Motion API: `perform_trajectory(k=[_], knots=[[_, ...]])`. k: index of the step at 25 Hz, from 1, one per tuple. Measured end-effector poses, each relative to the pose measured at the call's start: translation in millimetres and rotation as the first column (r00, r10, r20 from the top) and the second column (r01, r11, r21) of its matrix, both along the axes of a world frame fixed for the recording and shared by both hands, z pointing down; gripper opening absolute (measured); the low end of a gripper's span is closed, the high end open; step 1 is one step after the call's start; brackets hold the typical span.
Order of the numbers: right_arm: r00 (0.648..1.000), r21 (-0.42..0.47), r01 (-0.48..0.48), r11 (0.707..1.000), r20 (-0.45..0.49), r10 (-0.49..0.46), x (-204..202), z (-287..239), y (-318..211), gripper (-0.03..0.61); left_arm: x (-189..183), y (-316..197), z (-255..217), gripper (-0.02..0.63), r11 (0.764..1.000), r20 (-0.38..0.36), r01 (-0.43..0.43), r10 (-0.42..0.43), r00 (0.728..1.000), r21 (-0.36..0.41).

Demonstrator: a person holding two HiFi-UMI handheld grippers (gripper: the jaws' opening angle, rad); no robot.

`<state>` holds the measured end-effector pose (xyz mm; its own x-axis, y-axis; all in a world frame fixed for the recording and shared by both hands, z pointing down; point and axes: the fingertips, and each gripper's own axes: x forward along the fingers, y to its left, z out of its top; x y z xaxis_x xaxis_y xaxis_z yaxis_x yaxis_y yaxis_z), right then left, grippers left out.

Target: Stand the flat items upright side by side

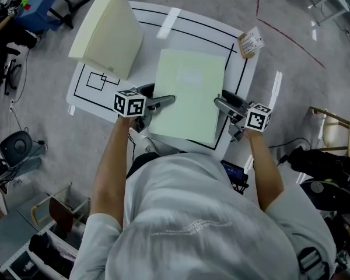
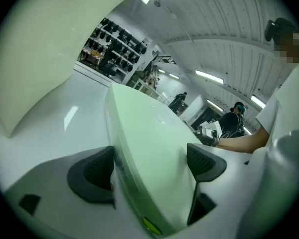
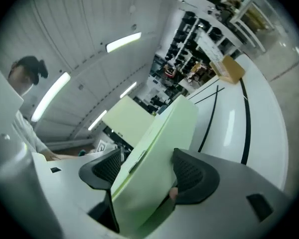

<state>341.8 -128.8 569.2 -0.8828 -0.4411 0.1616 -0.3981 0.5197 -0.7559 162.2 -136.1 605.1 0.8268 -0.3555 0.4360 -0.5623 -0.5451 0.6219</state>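
Note:
A pale green flat folder (image 1: 188, 92) lies tilted over the white table (image 1: 245, 74), held between my two grippers. My left gripper (image 1: 166, 101) grips its left edge; in the left gripper view the folder (image 2: 149, 138) fills the gap between the dark pads (image 2: 92, 176). My right gripper (image 1: 220, 102) grips the right edge, and in the right gripper view the folder (image 3: 154, 148) sits with a pad (image 3: 192, 176) against each face. A cream folder (image 1: 105, 31) stands upright at the table's far left.
A small brown-and-white tag (image 1: 251, 41) lies at the table's far right corner. Black outline marks (image 1: 99, 81) run across the tabletop. A chair (image 1: 338, 127) stands to the right, and cluttered equipment (image 1: 11, 16) is on the floor to the left.

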Motion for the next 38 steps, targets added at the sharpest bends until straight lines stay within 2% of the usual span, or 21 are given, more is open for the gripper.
perform_trajectory(k=[2,4,6,9,12,15,18,22,25,27,30,32,38], knots=[[0.996,0.042,0.044,0.998,-0.077,-0.041,-4,4,5,0.347,1,-3,4,0.451,0.999,0.023,0.002,-0.001,1.000,-0.039],[0.992,0.035,0.061,0.998,-0.117,-0.056,-5,8,6,0.347,3,-4,6,0.456,0.998,0.039,-0.002,0.005,0.999,-0.059],[0.985,0.014,0.068,0.998,-0.158,-0.065,-4,12,6,0.349,3,-4,6,0.456,0.998,0.047,0.007,-0.004,0.999,-0.064],[0.973,-0.016,0.063,0.998,-0.219,-0.065,0,18,4,0.388,-2,-2,6,0.456,0.997,0.037,0.022,-0.019,0.999,-0.079],[0.963,-0.063,0.095,0.993,-0.248,-0.108,-6,25,9,0.416,-4,0,8,0.456,0.995,0.040,-0.007,0.011,0.999,-0.104],[0.935,-0.119,0.146,0.982,-0.309,-0.176,-19,36,12,0.425,0,2,8,0.456,0.992,0.056,-0.048,0.055,0.997,-0.119],[0.922,-0.183,0.132,0.974,-0.338,-0.189,-22,45,6,0.426,5,6,10,0.456,0.993,0.095,-0.065,0.074,0.993,-0.101],[0.947,-0.183,0.134,0.974,-0.267,-0.180,-22,35,3,0.426,3,8,7,0.456,0.999,0.079,-0.035,0.036,0.996,-0.020],[0.986,-0.176,0.051,0.983,-0.149,-0.078,-15,27,-5,0.425,0,8,1,0.455,0.999,0.052,-0.011,0.009,0.999,0.047],[0.999,-0.222,-0.020,0.975,-0.051,0.009,-14,23,-10,0.425,-2,6,-1,0.454,0.996,0.052,-0.004,0.000,0.999,0.088],[0.990,-0.284,-0.070,0.956,0.100,0.102,-12,13,-15,0.425,-2,6,-4,0.454,0.991,0.062,-0.007,-0.002,0.998,0.137],[0.977,-0.284,-0.068,0.957,0.177,0.122,-13,4,-16,0.425,-2,6,-7,0.454,0.988,0.062,-0.013,0.003,0.998,0.156],[0.947,-0.266,-0.113,0.958,0.264,0.185,-7,-9,-27,0.431,-3,1,-16,0.454,0.972,0.036,0.009,-0.018,0.999,0.234]])
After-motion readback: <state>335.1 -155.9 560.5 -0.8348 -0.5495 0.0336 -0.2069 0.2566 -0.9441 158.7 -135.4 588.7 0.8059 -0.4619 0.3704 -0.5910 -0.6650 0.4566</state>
